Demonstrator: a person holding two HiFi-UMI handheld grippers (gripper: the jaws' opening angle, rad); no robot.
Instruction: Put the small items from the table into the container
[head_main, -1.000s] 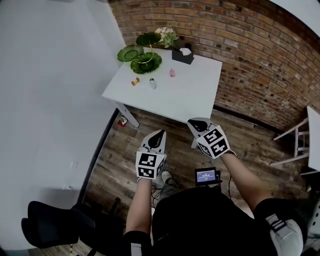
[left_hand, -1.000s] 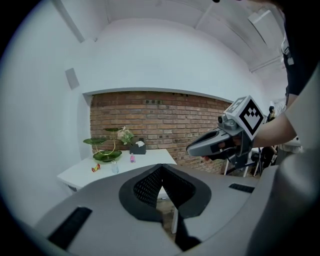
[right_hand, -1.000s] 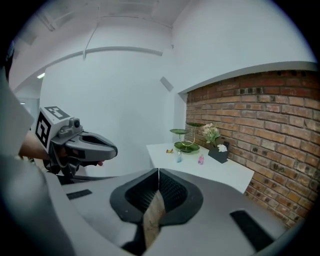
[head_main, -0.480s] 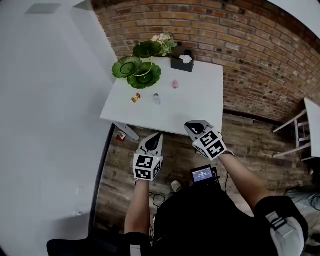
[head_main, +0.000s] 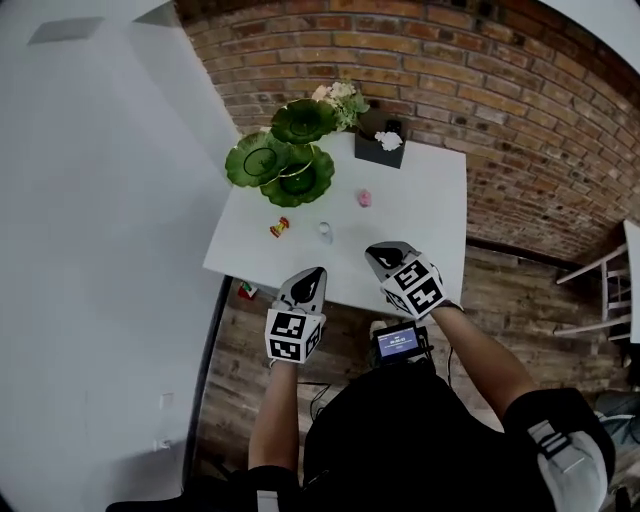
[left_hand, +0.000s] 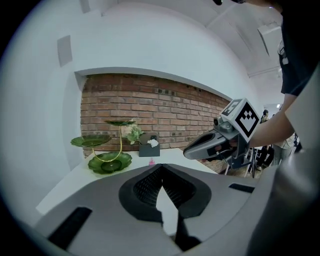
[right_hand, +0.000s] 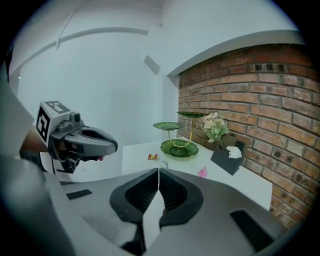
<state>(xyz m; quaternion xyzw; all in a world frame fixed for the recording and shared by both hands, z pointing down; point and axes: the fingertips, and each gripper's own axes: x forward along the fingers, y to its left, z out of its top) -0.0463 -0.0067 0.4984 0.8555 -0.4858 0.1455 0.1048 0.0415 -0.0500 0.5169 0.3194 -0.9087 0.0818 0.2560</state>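
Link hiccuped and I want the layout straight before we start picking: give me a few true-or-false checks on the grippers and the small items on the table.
1. The left gripper and right gripper are both shut, with nothing between their fingers. True.
2. The pink item lies in the bottom dish of the green tiered stand. False: it lies on the bare table, apart from the stand.
3. In the head view, the wrapped candy lies left of the clear item. True.
4. The black box stands at the table's near edge. False: it stands at the far edge, by the brick wall.
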